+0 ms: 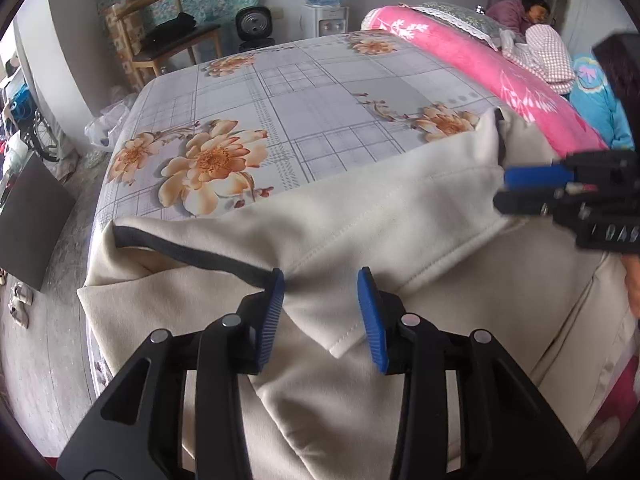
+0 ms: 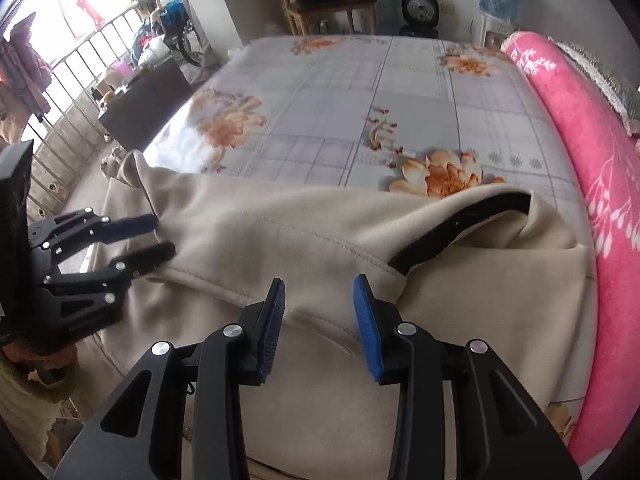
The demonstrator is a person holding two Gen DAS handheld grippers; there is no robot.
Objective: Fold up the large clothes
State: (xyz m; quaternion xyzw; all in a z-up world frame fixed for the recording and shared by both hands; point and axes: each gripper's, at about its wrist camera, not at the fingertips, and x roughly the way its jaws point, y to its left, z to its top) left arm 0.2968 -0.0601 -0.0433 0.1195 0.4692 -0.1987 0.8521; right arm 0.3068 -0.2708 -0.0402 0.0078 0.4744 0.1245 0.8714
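Observation:
A large cream garment (image 1: 360, 216) with dark trim (image 1: 188, 254) lies across the near end of the flowered bed (image 1: 304, 92). My left gripper (image 1: 321, 280) is open, its blue pads on either side of a raised fold of the cloth. My right gripper (image 2: 319, 286) is open too, its pads astride a seam ridge of the garment (image 2: 280, 236) near a dark band (image 2: 460, 224). Each gripper shows in the other's view: the right one (image 1: 505, 188) at the right edge, the left one (image 2: 164, 236) at the left.
A rolled pink blanket (image 1: 480, 68) lies along the bed's right side, with a person lying beyond it (image 1: 528, 12). A wooden chair (image 1: 168, 40), a fan (image 1: 252, 24) and a water dispenser (image 1: 324, 4) stand past the bed. A dark board (image 1: 28, 216) leans at the left.

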